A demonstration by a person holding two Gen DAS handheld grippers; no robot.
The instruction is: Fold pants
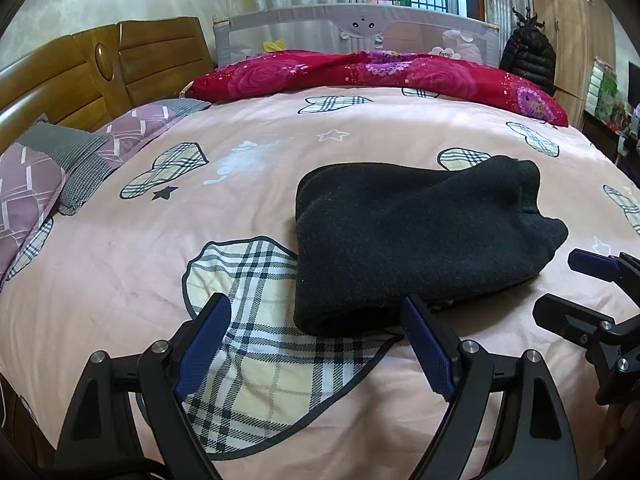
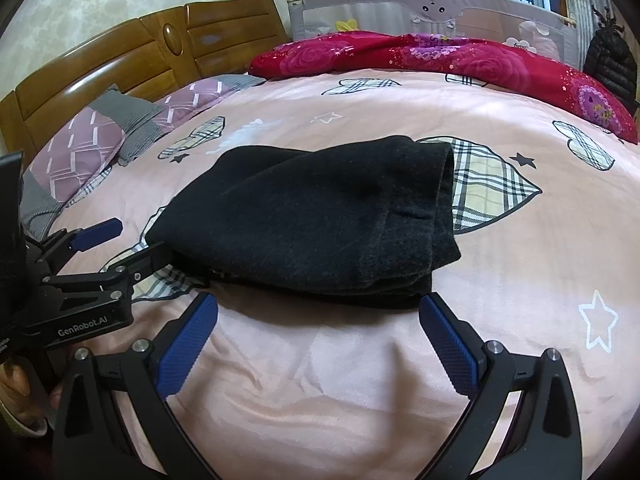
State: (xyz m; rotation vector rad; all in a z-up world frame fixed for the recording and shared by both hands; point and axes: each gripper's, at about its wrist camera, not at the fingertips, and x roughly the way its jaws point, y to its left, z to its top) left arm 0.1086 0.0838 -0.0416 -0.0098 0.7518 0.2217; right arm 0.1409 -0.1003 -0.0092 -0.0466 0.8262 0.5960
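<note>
Pink bedspread (image 1: 120, 264) carries folded black pants (image 1: 400, 240); both grippers, left (image 1: 316, 320) and right (image 2: 318, 316), fingers spread, grasping nothing.

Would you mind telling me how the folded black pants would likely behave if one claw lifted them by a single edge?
The black pants look like thick, soft knit, so they would probably droop and unfold rather than hold shape. Several stacked layers suggest moderate weight for cloth. The fuzzy surface on the pink bedsheet likely drags rather than slides when pushed.
</note>
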